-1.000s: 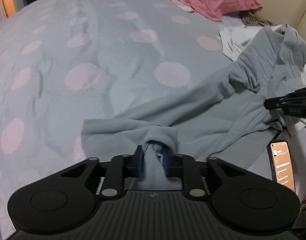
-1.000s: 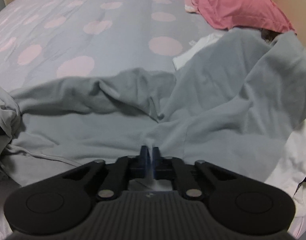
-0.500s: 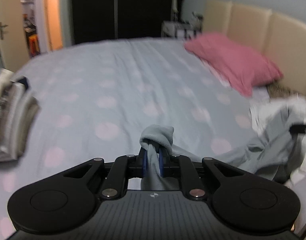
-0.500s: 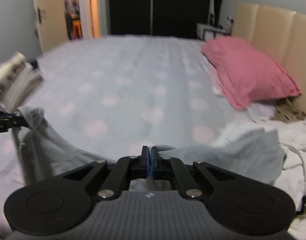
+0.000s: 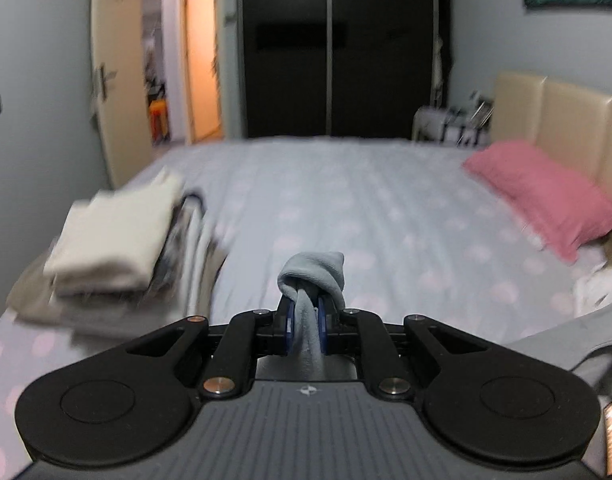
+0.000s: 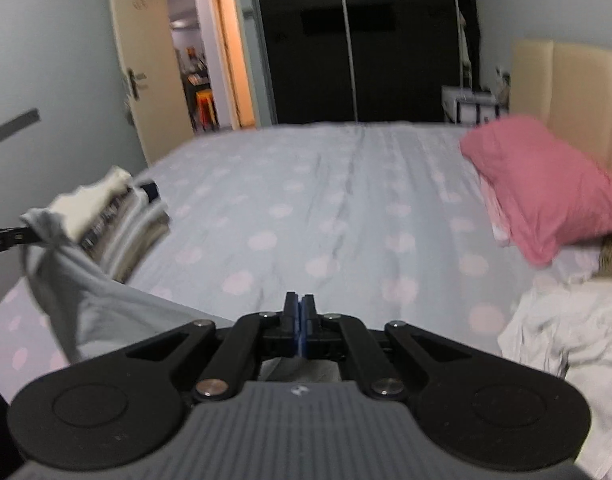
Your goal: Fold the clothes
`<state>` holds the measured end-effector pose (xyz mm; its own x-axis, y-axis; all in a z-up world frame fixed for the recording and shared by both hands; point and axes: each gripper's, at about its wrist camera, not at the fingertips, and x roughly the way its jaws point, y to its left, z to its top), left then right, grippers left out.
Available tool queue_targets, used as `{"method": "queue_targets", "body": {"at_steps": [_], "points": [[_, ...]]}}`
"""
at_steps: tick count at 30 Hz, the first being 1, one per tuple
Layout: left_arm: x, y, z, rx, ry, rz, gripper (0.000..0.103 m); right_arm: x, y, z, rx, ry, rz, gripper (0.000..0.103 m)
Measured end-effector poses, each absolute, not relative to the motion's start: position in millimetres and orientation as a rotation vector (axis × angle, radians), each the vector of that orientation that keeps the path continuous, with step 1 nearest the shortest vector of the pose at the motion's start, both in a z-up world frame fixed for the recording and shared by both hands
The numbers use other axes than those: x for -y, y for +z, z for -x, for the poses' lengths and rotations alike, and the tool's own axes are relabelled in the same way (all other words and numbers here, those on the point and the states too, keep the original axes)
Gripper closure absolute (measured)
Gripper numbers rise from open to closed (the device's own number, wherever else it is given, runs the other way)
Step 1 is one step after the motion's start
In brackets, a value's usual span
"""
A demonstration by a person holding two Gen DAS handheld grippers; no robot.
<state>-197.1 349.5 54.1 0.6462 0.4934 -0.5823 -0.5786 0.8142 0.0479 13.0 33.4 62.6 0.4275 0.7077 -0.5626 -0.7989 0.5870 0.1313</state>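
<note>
Ahead and left of the left gripper, one stack of folded clothes sits on the bed. One grey garment, unfolded, hangs lifted between both grippers: the left clamps a bunched corner; the right gripper stands pressed together, cloth seemingly beneath. To its right lies one crumpled white heap, apparently left to fold.

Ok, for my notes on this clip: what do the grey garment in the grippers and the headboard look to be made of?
Grey garment: looks like soft matte knit, maybe fleece or jersey; it bunches in thick, rounded folds above the left gripper and hangs limp without shine. Headboard: looks like padded beige leather or faux leather; smooth panels with vertical seams and a faint sheen. Which one, the views cannot settle.
</note>
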Motion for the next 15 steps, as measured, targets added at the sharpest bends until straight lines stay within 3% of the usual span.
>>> {"method": "queue_targets", "body": {"at_steps": [8, 11, 15], "points": [[-384, -45, 192, -0.874, 0.656, 0.16, 0.092, -52, -34, -49, -0.768, 0.791, 0.281, 0.102], [-383, -62, 202, -0.911, 0.642, 0.126, 0.083, -57, -55, -56, -0.805, 0.794, 0.304, 0.101], [-371, -57, 211, -0.842, 0.671, 0.031, 0.065, -61, -76, -62, -0.829, 0.792, 0.323, 0.087]]}}
